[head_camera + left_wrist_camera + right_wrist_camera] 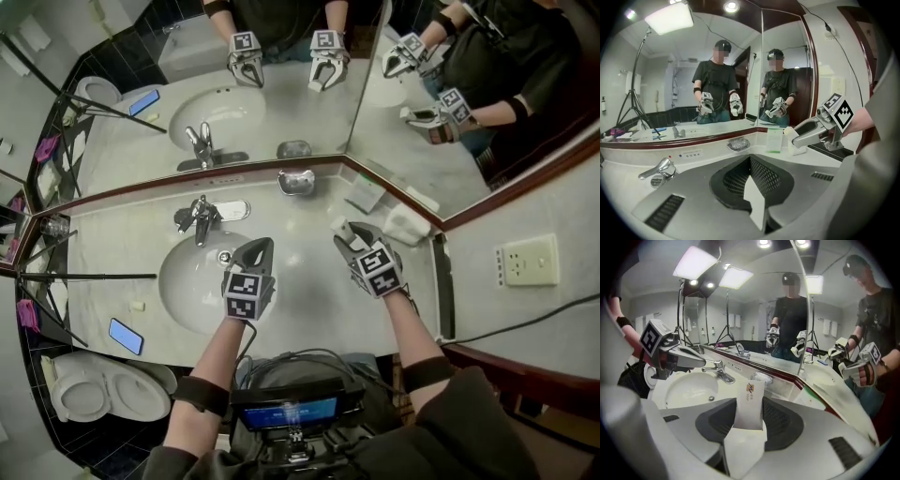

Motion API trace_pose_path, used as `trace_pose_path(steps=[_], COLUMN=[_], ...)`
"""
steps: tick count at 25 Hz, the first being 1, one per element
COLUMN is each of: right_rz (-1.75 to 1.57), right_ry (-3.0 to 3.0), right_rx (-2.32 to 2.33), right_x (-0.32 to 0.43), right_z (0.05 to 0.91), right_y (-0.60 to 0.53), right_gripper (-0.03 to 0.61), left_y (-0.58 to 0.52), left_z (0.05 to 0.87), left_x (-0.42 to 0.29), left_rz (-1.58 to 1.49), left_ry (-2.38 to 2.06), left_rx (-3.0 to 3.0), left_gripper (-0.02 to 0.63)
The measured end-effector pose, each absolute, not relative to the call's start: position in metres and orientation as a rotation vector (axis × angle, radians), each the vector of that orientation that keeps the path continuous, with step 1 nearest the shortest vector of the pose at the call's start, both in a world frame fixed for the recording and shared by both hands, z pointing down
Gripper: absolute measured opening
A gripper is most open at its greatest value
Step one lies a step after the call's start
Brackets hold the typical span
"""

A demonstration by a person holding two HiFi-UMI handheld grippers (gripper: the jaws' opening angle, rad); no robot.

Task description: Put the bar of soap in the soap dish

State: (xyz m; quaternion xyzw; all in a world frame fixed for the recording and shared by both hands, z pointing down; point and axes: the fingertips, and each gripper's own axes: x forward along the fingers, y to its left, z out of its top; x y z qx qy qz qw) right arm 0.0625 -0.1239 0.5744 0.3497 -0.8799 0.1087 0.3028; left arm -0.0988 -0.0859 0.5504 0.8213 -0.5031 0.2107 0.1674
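The bar of soap point(750, 399) is a flat white wrapped packet with a small logo. My right gripper point(748, 423) is shut on it and holds it upright above the counter. In the head view the right gripper point(347, 234) hovers right of the basin, with the soap point(337, 225) at its tip. The glass soap dish point(296, 181) sits at the mirror's corner, beyond the grippers, and shows as a soap dish point(761, 378) and a soap dish point(738, 144). My left gripper point(259, 247) is shut on nothing over the basin's right rim; its jaws point(754, 187) meet.
A chrome faucet point(198, 219) stands behind the white basin point(187, 286). A green-and-white card point(364, 194) and a white pack point(406, 224) lie at the counter's right. A phone point(126, 336) rests on the front left edge, above a toilet point(94, 389). Mirrors line the back.
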Motion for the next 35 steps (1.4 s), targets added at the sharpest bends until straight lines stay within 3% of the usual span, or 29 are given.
trace_pose_path(steps=[12, 26, 35], right_rz=[-0.238, -0.164, -0.203], right_ry=[-2.082, -1.93, -1.907], right_rx=[0.539, 0.357, 0.343], right_x=[-0.031, -0.057, -0.062], right_z=[0.594, 0.669, 0.67], right_y=[-0.234, -0.271, -0.275], right_gripper=[0.179, 0.184, 0.224], left_y=[-0.149, -0.183, -0.18], left_z=[0.569, 0.597, 0.603], left_x=[-0.104, -0.117, -0.114], left_rz=[0.617, 0.607, 0.595], left_ry=[-1.435, -1.439, -1.431], left_rx=[2.325, 2.268, 2.258], left_gripper=[0.002, 0.002, 0.002])
